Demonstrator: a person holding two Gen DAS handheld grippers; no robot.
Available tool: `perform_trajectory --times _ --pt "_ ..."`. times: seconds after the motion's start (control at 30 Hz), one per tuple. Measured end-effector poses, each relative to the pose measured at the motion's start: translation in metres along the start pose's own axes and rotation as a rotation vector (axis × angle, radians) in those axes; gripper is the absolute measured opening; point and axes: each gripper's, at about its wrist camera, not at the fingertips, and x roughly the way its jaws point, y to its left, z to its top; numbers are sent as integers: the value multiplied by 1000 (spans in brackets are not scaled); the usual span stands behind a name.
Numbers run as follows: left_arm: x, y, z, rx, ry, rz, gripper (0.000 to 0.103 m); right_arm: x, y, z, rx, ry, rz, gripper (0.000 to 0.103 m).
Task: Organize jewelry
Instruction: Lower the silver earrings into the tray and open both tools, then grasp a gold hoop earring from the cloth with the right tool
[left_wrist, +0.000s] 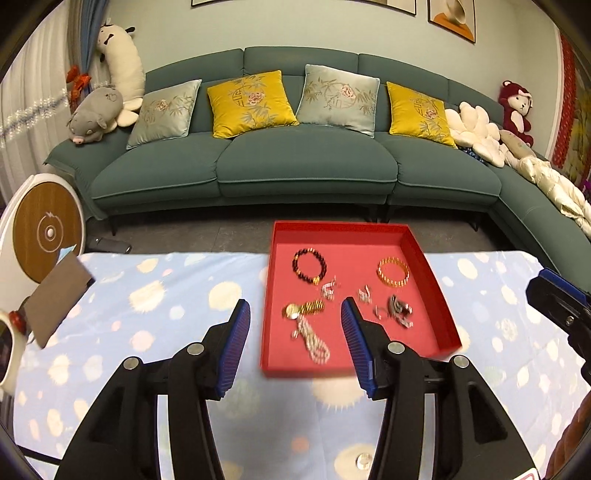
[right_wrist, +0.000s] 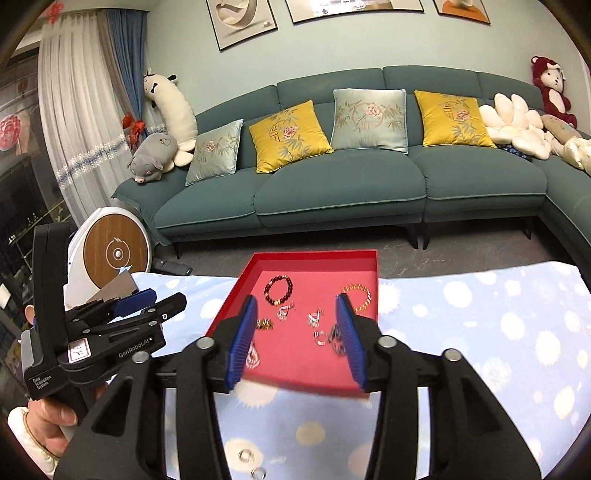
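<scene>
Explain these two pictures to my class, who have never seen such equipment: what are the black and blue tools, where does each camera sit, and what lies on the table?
A person holds two hand-held grippers, each with a camera looking along its blue-padded jaws. One picture is from the left gripper, the other from the right gripper. Both stand open, holding nothing. On the spotted tablecloth lies a red tray with a dark bead bracelet, a gold bracelet, a gold watch, a pearl strand and small silver pieces. Two rings lie outside it.

The red tray (left_wrist: 436, 295) has low walls and an open top. Inside, the dark bead bracelet (left_wrist: 309, 266), gold bracelet (left_wrist: 393, 272), watch (left_wrist: 301, 309) and pearl strand (left_wrist: 314, 341) crowd its floor; bare tablecloth (left_wrist: 147, 314) lies open to its left
</scene>
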Motion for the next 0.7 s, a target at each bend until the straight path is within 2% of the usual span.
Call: perform_trajectory --times 0.13,0.27,0.43,0.53,0.7 --pt "-15 -1 -25 8 33 11 49 -28 7 -22 -15 -8 -25 45" --pt "-24 -3 -51 26 65 10 49 -41 8 -48 2 26 -10 45" --pt "-28 5 -83 -15 115 0 49 -43 14 -78 -3 86 8 45" --pt "-28 13 -102 -29 139 18 55 -39 19 -98 -16 127 11 45" --pt "-21 26 -122 -39 168 35 55 -22 33 -134 -83 222 17 44"
